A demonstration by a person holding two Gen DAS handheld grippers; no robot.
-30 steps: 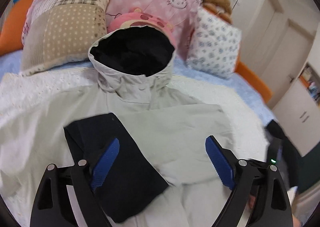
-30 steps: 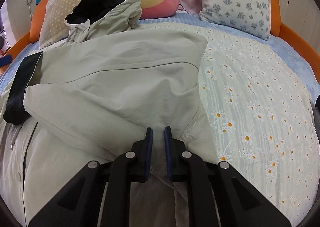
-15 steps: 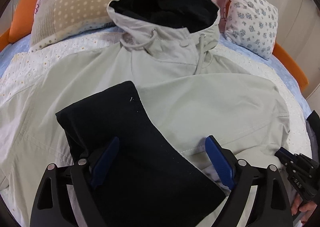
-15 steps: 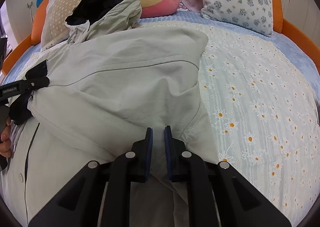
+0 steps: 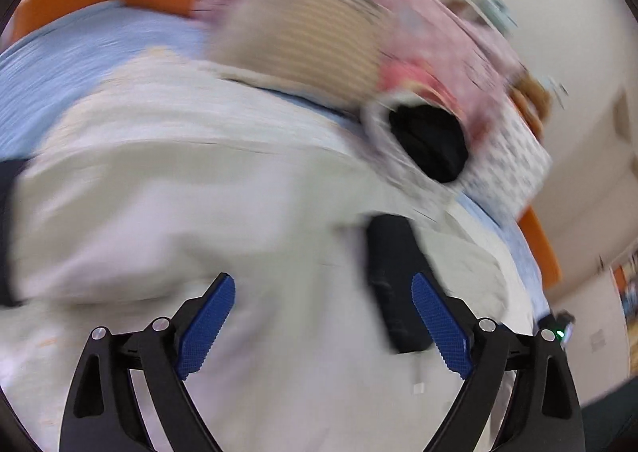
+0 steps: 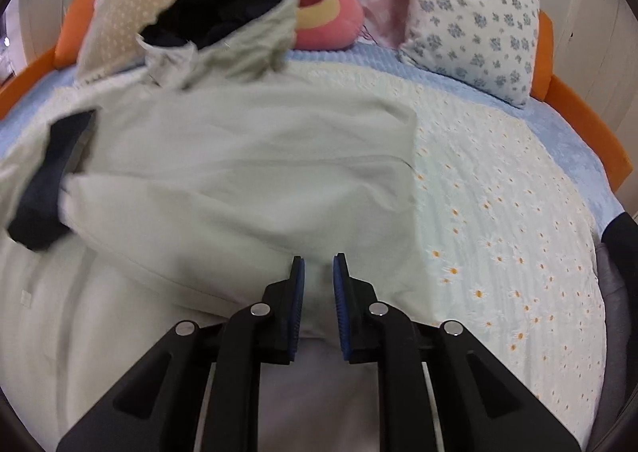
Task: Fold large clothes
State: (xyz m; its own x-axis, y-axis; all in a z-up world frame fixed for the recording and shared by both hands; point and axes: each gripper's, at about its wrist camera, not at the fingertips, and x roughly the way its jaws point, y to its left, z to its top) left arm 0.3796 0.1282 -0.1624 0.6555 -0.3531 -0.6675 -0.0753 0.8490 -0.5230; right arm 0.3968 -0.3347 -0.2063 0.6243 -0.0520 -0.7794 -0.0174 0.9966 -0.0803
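Low centre, your right gripper (image 6: 319, 272) is opening, its jaws a narrow gap apart over the folded sleeve, nothing pinched. Your left gripper (image 5: 323, 316) gapes wide and empty. The pale jacket (image 6: 239, 181) fills mid-frame, folded inward; its hood (image 6: 223, 13) lies toward the pillows, upper left.

Hooded jacket (image 6: 247, 173): pale grey-green woven cloth, matt and smooth, with a dark cloth lining (image 6: 223, 1) in the hood. Bedspread (image 6: 498, 213): ribbed, textured cloth embroidered with daisies. Floral pillow (image 6: 474, 21): printed soft cloth. Pink plush cushion (image 6: 319, 9): fuzzy fabric. Right hand-held gripper (image 6: 319, 292): matt black plastic arms, bright metal pivot pins, blue knurled pads. Left hand-held gripper (image 5: 323, 328): the same finish.
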